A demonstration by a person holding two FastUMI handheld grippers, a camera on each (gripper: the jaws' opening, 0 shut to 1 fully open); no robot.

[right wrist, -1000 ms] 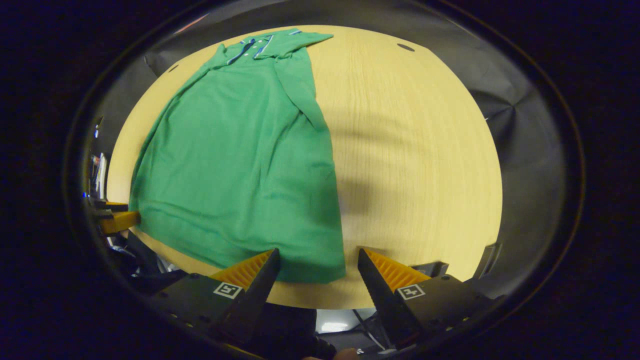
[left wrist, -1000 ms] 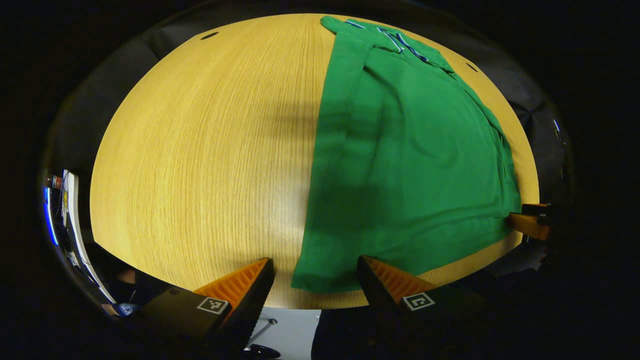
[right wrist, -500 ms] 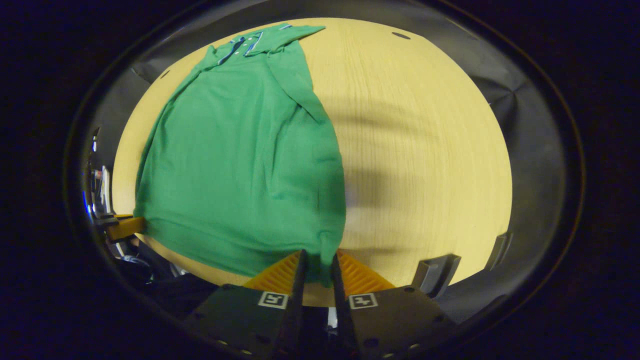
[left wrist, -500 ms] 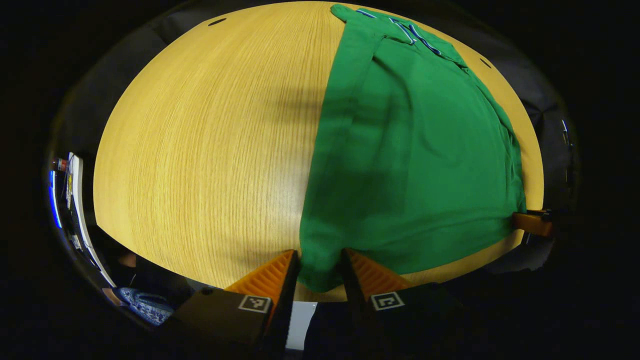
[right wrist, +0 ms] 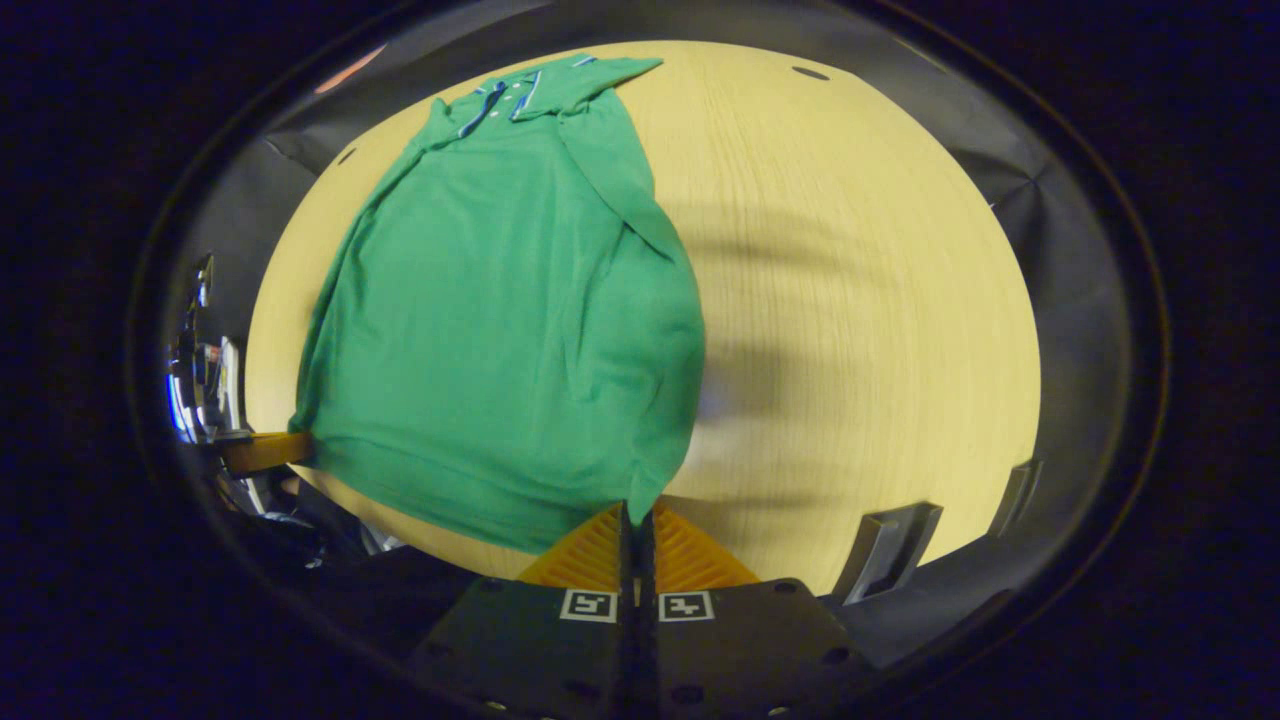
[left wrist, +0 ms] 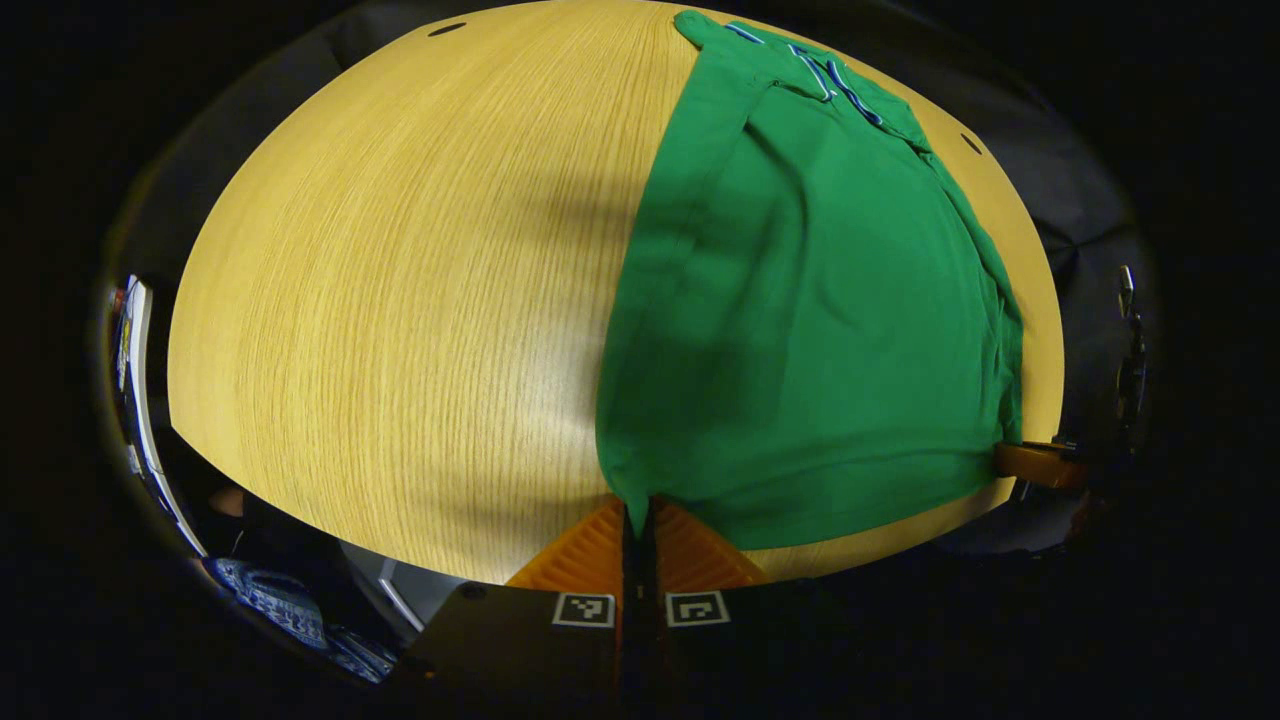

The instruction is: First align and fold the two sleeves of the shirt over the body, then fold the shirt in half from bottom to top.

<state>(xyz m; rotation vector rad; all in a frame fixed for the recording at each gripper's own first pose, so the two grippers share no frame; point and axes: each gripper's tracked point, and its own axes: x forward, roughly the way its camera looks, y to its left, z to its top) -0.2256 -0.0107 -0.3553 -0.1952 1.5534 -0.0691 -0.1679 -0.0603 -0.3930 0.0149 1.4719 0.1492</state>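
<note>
Item: one green short-sleeved polo shirt (left wrist: 810, 300) with a blue-and-white striped collar (left wrist: 820, 78), lying flat on a round light-wood table (left wrist: 400, 280), both sleeves lying folded in over the body. The garment is stretching away from the left gripper (left wrist: 638, 515), collar at the far end, hem nearest. The left gripper's fingers are pressing together on the near left bottom corner of the shirt, which is puckering upward at the pinch. The right gripper (right wrist: 637, 515) is likewise clamping the opposite bottom corner between its closed fingers, the cloth there rising into a small peak; ahead of it and to its left the shirt (right wrist: 510, 300) is spreading across the table (right wrist: 860, 300) toward the collar (right wrist: 505, 95). Each gripper is showing far off in the other's view at the hem's other end (left gripper (right wrist: 262, 450); right gripper (left wrist: 1035, 463)). Bare wood is lying beside the shirt on each gripper's outer side. Dark cloth is hanging beyond the table's far rim.
</note>
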